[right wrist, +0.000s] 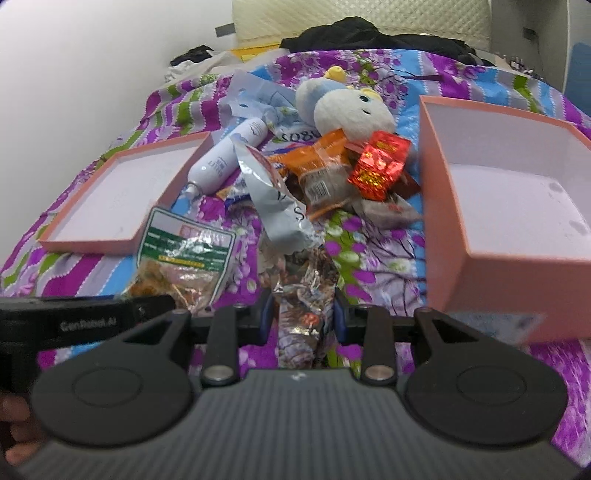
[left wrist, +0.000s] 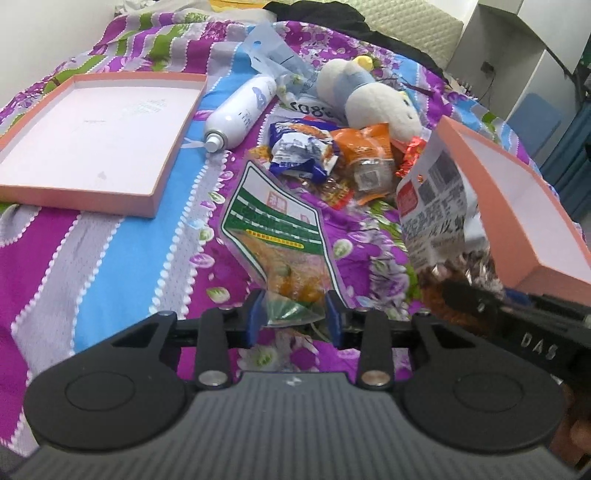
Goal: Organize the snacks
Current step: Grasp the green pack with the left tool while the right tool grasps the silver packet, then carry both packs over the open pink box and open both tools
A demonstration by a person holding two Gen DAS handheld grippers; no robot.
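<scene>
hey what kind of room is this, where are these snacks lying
Most likely a bedroom: the snacks lie on a bed with a floral striped bedsheet, a plush toy sits among them, and a padded headboard stands behind.

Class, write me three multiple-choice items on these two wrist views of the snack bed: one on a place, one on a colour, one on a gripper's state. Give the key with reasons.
1. Where does the white spray bottle lie?
A. Inside the deep pink box
B. On the bedspread between the shallow pink lid and the plush toy
C. On the black clothing

2. What colour is the print on the snack bag at the left gripper?
A. Green
B. Blue
C. Red

3. What is the right gripper doing?
A. Open over the bedspread
B. Shut on the plush toy
C. Shut on a silver snack bag

Key: B, it rests beside the lid, left of the toy; A, green bands cross the bag; C, the bag's lower end sits between its fingers.
</scene>
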